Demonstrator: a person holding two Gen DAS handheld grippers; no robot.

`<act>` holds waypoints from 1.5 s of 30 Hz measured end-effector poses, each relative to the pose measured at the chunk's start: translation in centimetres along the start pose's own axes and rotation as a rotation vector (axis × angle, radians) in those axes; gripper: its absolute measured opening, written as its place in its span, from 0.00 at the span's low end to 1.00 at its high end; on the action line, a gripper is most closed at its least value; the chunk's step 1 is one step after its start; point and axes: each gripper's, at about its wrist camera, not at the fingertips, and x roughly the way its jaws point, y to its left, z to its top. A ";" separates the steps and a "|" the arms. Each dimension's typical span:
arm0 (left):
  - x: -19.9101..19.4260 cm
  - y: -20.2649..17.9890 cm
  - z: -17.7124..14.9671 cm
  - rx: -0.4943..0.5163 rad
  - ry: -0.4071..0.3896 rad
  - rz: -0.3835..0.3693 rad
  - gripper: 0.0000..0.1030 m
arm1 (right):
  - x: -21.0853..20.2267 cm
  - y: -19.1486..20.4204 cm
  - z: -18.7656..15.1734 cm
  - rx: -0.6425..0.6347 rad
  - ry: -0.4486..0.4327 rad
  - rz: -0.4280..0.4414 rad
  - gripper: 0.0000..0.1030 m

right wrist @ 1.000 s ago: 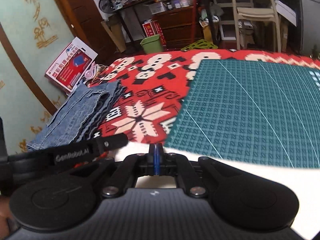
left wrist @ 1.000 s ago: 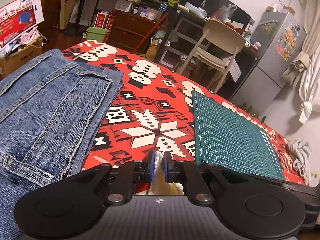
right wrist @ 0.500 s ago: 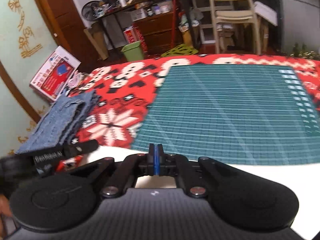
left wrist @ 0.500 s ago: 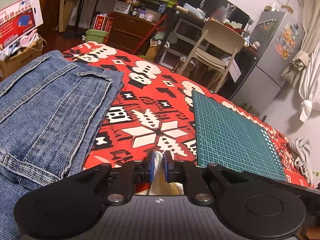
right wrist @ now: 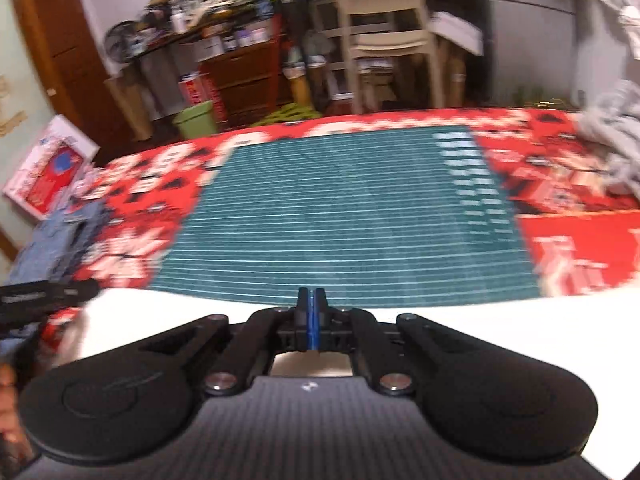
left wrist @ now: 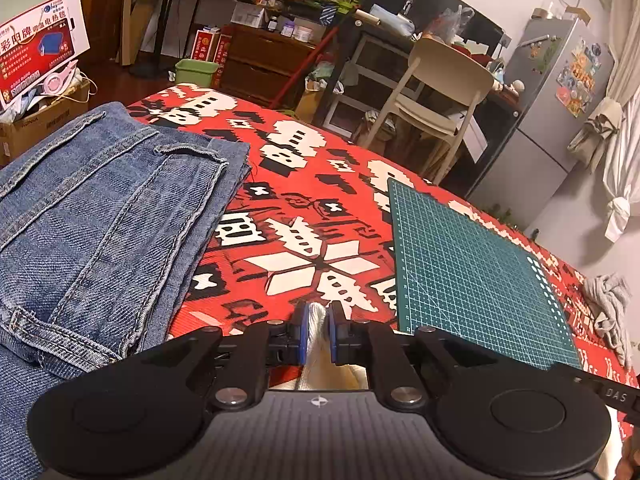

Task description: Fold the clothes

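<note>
A white garment [left wrist: 320, 360] is bunched between the blue pads of my left gripper [left wrist: 318, 330], which is shut on it low over the red patterned tablecloth [left wrist: 304, 184]. In the right wrist view the same white garment [right wrist: 480, 316] stretches as a taut edge across the near side of the green cutting mat [right wrist: 340, 208]. My right gripper [right wrist: 310, 310] is shut with its pads pressed on that edge. The left gripper [right wrist: 44, 296] shows as a dark bar at the left. Folded blue jeans [left wrist: 100, 220] lie at the table's left end.
The green cutting mat [left wrist: 472, 276] covers the right half of the table. A crumpled grey garment [left wrist: 608, 304] lies at the far right end. Beyond the table stand a beige chair [left wrist: 436, 92], cluttered shelves and a fridge [left wrist: 560, 80]. The right wrist view is motion-blurred.
The right gripper has swung rightwards along the mat's near edge, pulling the white garment's edge out wide. The left gripper has stayed almost still, shut on the garment.
</note>
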 end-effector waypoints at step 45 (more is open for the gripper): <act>-0.1 -0.6 0.3 0.036 0.002 0.054 0.09 | -4.9 -15.5 -0.1 0.116 -0.047 -0.242 0.04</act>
